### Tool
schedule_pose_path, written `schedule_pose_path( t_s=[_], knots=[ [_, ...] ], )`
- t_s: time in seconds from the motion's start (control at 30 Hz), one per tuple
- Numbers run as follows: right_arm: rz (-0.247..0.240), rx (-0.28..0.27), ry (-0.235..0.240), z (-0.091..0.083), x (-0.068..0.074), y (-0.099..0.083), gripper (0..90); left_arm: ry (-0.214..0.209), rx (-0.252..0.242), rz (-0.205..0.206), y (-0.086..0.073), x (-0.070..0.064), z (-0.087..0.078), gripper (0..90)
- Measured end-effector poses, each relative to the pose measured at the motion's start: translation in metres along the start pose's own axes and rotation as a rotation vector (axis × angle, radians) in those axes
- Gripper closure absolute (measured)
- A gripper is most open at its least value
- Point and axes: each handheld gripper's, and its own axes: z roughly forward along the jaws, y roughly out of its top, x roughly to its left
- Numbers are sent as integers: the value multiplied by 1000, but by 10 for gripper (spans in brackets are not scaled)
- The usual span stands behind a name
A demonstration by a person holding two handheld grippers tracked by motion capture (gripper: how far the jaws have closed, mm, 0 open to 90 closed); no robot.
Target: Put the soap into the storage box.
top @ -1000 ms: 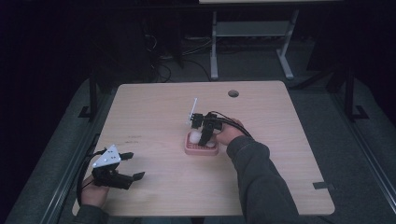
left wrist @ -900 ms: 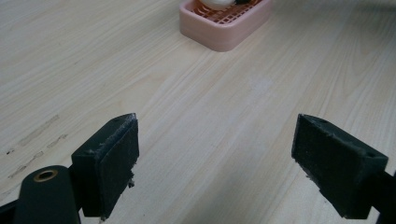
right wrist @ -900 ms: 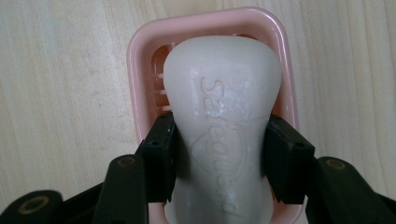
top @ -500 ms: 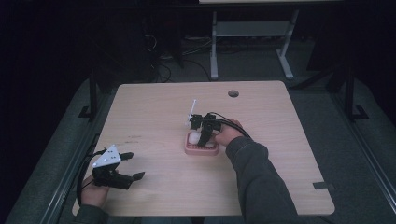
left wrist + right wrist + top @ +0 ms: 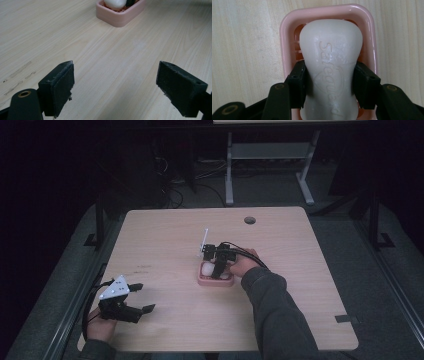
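Observation:
A white bar of soap lies in a pink soap dish near the middle of the table. My right gripper reaches down into the dish, and its two black jaws press on the bar's waist from both sides. In the high view the soap shows white at the dish's left end, under the right gripper. My left gripper rests low at the table's near left, jaws wide apart with bare wood between them. Its own view has the dish far off at the top.
The wooden table has a round cable hole at its far right side. A thin white stick stands up from the right gripper. A dark tape patch lies near the right front corner. Dark floor surrounds the table.

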Motion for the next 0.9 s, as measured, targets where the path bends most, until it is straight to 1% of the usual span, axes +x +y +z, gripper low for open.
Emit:
schedule_pose_path(
  t_s=[0.4,0.6,0.8,0.9],
  knots=[
    [8,0,2,1,0,-3,489,0,0,-1,0,0,0,148],
    [6,2,-12,0,0,-3,484,0,0,1,0,0,0,148],
    [4,-24,-22,-5,1,-4,463,0,1,0,0,0,0,148],
    [13,-44,-15,-8,1,-4,451,-1,-1,0,0,0,1,148]
  ],
)
